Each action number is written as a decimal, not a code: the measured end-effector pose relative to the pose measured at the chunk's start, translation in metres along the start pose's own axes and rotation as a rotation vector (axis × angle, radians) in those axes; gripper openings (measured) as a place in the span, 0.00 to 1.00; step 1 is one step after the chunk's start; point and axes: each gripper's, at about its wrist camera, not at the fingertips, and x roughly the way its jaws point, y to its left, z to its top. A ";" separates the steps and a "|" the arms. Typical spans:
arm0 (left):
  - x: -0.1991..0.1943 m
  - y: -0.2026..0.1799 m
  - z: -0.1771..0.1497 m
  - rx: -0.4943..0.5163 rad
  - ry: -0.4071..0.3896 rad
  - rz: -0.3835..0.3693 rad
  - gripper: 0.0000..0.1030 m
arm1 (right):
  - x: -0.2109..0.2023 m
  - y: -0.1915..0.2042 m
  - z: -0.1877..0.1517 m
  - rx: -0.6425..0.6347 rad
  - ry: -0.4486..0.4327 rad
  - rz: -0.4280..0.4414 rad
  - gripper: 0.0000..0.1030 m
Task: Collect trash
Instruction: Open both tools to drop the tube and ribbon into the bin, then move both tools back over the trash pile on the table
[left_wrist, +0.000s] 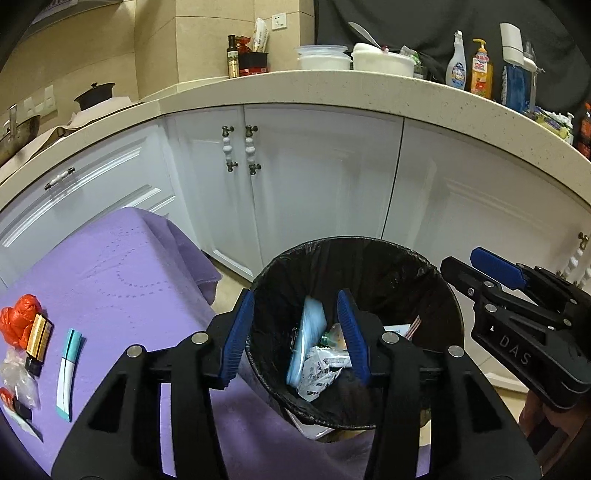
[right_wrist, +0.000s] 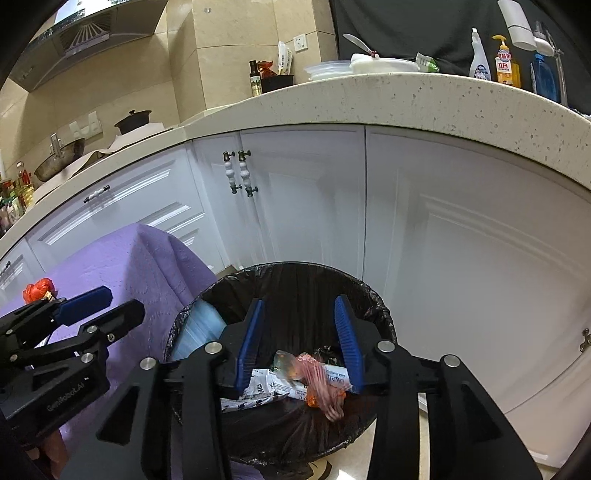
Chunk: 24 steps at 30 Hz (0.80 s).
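both grippers over the bin, jaws apart – drop step

left gripper (left_wrist: 295, 336) hung above the bin (left_wrist: 452, 325), jaws parted, nothing pressed between the pads. a pale blue pack (left_wrist: 308, 343) sat blurred in the gap below them, inside the black liner – read as just released and falling, though that was a judgement from the blur. it was not touching either pad as far as i could tell.

right gripper (right_wrist: 301, 343) was also over the bin (right_wrist: 384, 314), jaws parted, pads clear. a pinkish red-striped wrapper (right_wrist: 325, 387) lay blurred under it on top of the white wrappers (right_wrist: 258, 387) already in the bin. same call: let go, not held.

in the right wrist view the blue pack (right_wrist: 203, 328) showed against the near-left wall of the liner.

trash left to collect was on the purple cloth (left_wrist: 129, 266) beside the bin: a red crumpled bag (left_wrist: 18, 321), a gold and black box (left_wrist: 38, 339) touching it, a teal and white tube (left_wrist: 68, 369) lying apart from those, and some clear plastic (left_wrist: 20, 380) at the left edge. exact count at that edge was hard to tell.

step in hand: the deposit – partway through the task, since the cloth still held items.

next move would call for both grippers to lift clear of the rim, swing back over the cloth, and go in with jaws wide. the tube lay flat, so it would need a low, square approach across its narrow side. the red bag looked soft and would squash in the grip.
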 end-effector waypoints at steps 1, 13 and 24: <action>-0.002 0.002 0.000 -0.005 0.002 0.002 0.45 | -0.002 0.001 0.000 0.000 0.000 0.000 0.40; -0.059 0.063 -0.021 -0.112 -0.006 0.083 0.53 | -0.015 0.057 0.004 -0.038 -0.018 0.105 0.43; -0.128 0.176 -0.078 -0.293 0.024 0.305 0.57 | -0.014 0.173 -0.007 -0.163 0.032 0.312 0.43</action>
